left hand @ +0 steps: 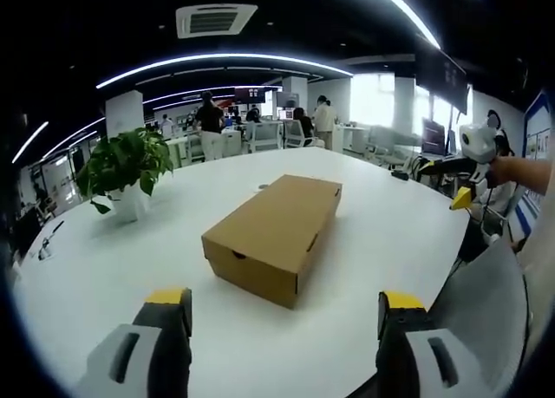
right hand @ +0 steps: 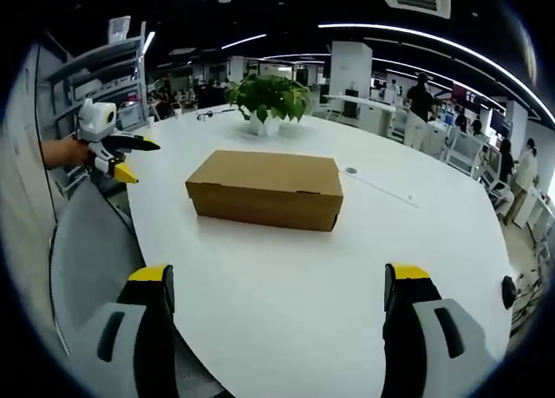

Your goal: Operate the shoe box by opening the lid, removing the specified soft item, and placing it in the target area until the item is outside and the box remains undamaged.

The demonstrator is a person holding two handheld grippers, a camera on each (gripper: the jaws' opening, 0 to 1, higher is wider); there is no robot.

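A closed brown cardboard shoe box [left hand: 273,233] [right hand: 264,188] lies in the middle of a round white table [left hand: 104,268] [right hand: 286,311]. Its lid is down, so its contents are hidden. My left gripper [left hand: 284,298] is open, a little short of the box's near corner, with nothing between its yellow-tipped fingers. My right gripper [right hand: 279,273] is open too, facing the box's long side from some way back. Each gripper shows in the other's view, held by a hand off the table's edge: the right one [left hand: 442,183] and the left one [right hand: 143,161].
A potted green plant [left hand: 126,168] [right hand: 269,99] stands on the table beyond the box. A grey chair [left hand: 481,303] [right hand: 87,242] sits at the table's edge between the grippers. A small black object [right hand: 509,291] lies near the rim. People and desks fill the office behind.
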